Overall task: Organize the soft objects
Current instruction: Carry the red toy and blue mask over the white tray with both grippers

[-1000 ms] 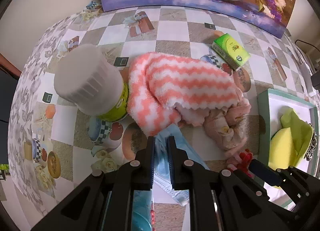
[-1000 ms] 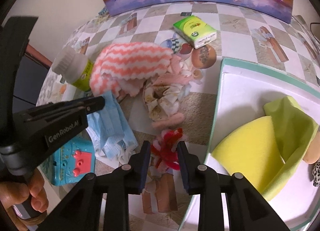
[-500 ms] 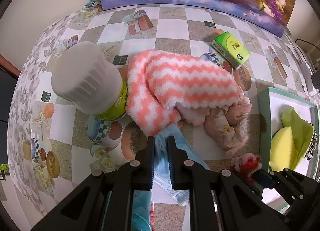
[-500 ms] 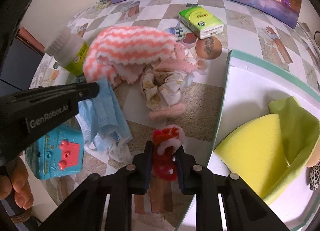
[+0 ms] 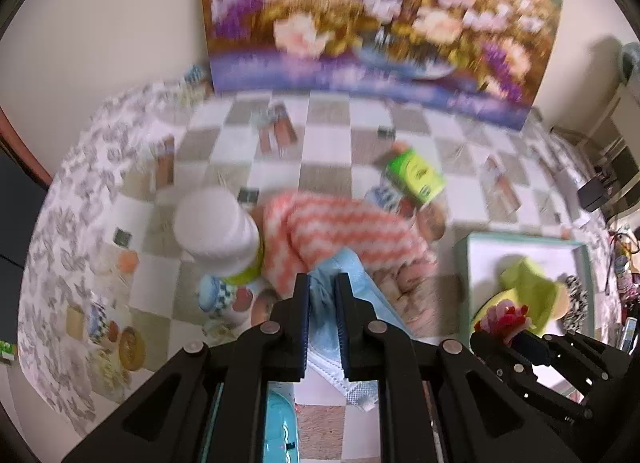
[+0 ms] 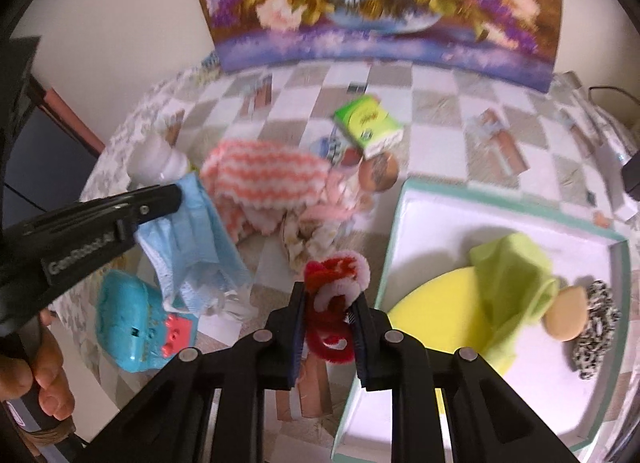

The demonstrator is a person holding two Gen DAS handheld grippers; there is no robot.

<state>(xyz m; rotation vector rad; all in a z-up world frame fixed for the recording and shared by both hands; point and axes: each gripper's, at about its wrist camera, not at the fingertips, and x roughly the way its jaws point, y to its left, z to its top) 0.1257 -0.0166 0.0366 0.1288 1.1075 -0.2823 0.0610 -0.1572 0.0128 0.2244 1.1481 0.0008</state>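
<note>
My left gripper (image 5: 322,283) is shut on a light blue face mask (image 5: 352,303), which hangs lifted off the table (image 6: 192,239). My right gripper (image 6: 328,295) is shut on a red and pink fuzzy scrunchie (image 6: 336,283), held above the table beside the white tray (image 6: 432,231). An orange and white striped cloth (image 5: 340,231) and a pale floral fabric bundle (image 6: 312,239) lie heaped mid-table. In the tray rest a yellow sponge (image 6: 436,307), a green cloth (image 6: 512,275), a beige sponge (image 6: 568,315) and a black-and-white scrunchie (image 6: 596,327).
A white-capped bottle (image 5: 218,231) stands left of the striped cloth. A green tissue pack (image 6: 368,123) lies behind the heap. A turquoise toy (image 6: 136,323) sits near the front left edge. A flower painting (image 5: 380,31) leans on the wall. A hand (image 6: 40,375) grips the left handle.
Both grippers have risen. The mask has come up off the table with the left one. The right jaws closed on the scrunchie and lifted it toward the tray.
</note>
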